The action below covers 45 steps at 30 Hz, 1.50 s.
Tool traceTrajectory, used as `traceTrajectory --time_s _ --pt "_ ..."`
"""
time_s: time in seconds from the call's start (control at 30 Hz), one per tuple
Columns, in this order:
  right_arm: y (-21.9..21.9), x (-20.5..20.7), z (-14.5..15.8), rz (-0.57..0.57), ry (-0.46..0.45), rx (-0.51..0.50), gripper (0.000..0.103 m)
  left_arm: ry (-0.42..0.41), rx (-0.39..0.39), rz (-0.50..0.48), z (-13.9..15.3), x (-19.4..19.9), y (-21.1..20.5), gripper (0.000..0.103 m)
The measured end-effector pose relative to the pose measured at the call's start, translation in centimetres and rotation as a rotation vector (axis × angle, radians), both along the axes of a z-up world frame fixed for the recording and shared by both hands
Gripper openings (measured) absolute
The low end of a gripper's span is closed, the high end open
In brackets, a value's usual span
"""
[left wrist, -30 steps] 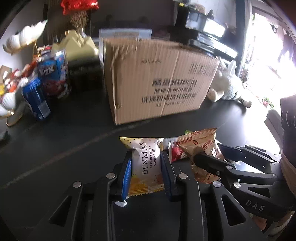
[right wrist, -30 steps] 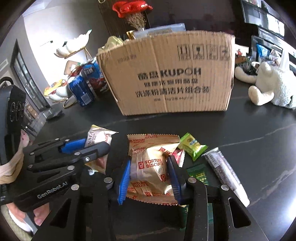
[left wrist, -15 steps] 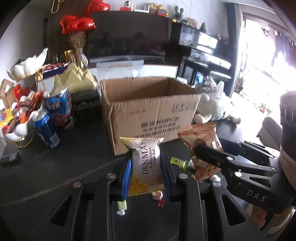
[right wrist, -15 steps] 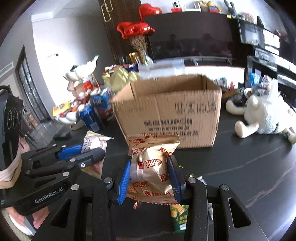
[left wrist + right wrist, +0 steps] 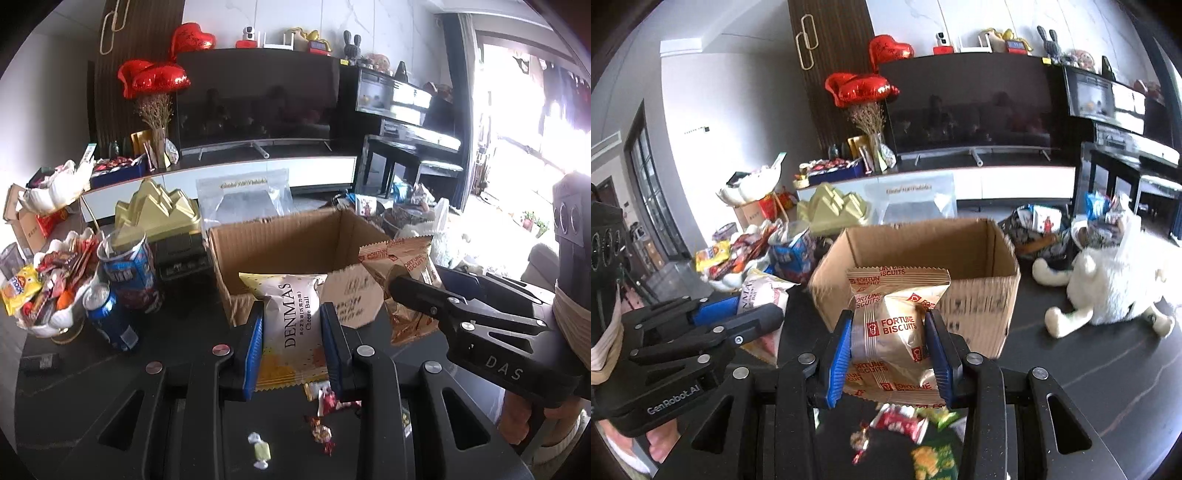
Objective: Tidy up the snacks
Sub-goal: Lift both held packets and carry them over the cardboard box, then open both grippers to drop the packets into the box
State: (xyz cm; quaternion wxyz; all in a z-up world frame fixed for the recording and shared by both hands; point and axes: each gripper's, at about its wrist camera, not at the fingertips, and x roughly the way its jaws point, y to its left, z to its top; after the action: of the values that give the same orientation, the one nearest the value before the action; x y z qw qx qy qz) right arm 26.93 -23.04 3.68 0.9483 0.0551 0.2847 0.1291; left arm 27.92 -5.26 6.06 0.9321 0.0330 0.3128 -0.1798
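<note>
**Holding two snack packets up in front of the open box**

Starting at the far left of the left wrist view, a white shell-shaped dish (image 5: pixel 61 317) sits on the dark tabletop (image 5: pixel 92 376), heaped with small wrapped sweets and a yellow packet. Just beside it stand a blue drink can (image 5: pixel 110 321) and a taller blue canister (image 5: pixel 129 273), with a gold peaked box (image 5: pixel 157 210) behind them. Loose candies lie on the tabletop below the fingers: a pale wrapped candy (image 5: pixel 260 450) and red-wrapped ones (image 5: pixel 325 432).

The left gripper (image 5: pixel 291 332) has its blue-padded fingers (image 5: pixel 253 343) closed narrowly on a white and yellow DENMAS Cheese Ball packet (image 5: pixel 291 321), held upright and clear of the tabletop, in front of the near wall of the cardboard box (image 5: pixel 295 240). The box stands open at the top; its inner walls show plain brown, and what lies on its floor cannot be seen. A clear zip pouch (image 5: pixel 245 199) stands behind it.

To the right, the right gripper (image 5: pixel 892 350) pinches a gold Fortune Biscuits packet (image 5: pixel 894 328) between its fingers (image 5: pixel 938 354), upright and puffed, with red lettering, also raised before the box's near wall (image 5: pixel 979 314). Under it on the tabletop lie a red wrapper (image 5: pixel 901 421) and a green packet (image 5: pixel 932 458). Further right, a white plush toy (image 5: pixel 1115 280) lies on the tabletop, well apart from the box. In each view the other gripper partly blocks the side.
</note>
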Motion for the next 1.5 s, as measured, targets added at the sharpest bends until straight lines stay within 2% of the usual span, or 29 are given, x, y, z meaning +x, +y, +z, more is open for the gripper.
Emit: traceTrajectory --time_s 0.3,0.7,0.77,0.83,0.87,0.9,0.97,1.03,1.3,1.5 --pt "-0.2 3.4 1.9 -0.012 -0.036 -0.036 0.040 -0.022 0.027 0.001 1.6 3.4 -0.4 0.030" --pt "-1.2 8.2 2.3 -0.020 -0.039 -0.034 0.041 0.034 -0.024 0.020 1.3 9.2 -1.4 0.031" --pt "-1.4 9.1 2.0 -0.030 -0.035 -0.038 0.041 0.024 0.000 0.049 1.3 10.2 -1.7 0.035" --pt "-1.7 10.0 1.8 -0.061 -0.027 -0.054 0.051 0.004 0.018 0.085 1.4 10.7 -1.7 0.050" --pt "-1.8 10.2 1.8 -0.075 -0.020 -0.060 0.066 0.000 0.021 0.093 1.5 10.7 -1.6 0.051" --pt "-1.9 10.2 1.8 -0.094 -0.020 -0.069 0.070 -0.001 0.023 0.101 1.5 10.6 -1.5 0.052" --pt "-1.9 9.7 1.8 -0.120 -0.034 -0.099 0.070 -0.009 0.041 0.116 1.4 10.1 -1.3 0.053" --pt "-1.8 9.0 1.9 -0.120 -0.048 -0.103 0.070 -0.022 0.055 0.127 1.4 9.4 -1.1 0.058" --pt "-0.7 5.6 1.9 -0.094 -0.062 -0.083 0.070 -0.045 0.043 0.136 2.1 5.4 0.5 0.061" --pt "0.5 2.6 1.4 -0.057 -0.061 -0.060 0.070 -0.064 0.068 0.147 2.1 1.8 1.8 0.061"
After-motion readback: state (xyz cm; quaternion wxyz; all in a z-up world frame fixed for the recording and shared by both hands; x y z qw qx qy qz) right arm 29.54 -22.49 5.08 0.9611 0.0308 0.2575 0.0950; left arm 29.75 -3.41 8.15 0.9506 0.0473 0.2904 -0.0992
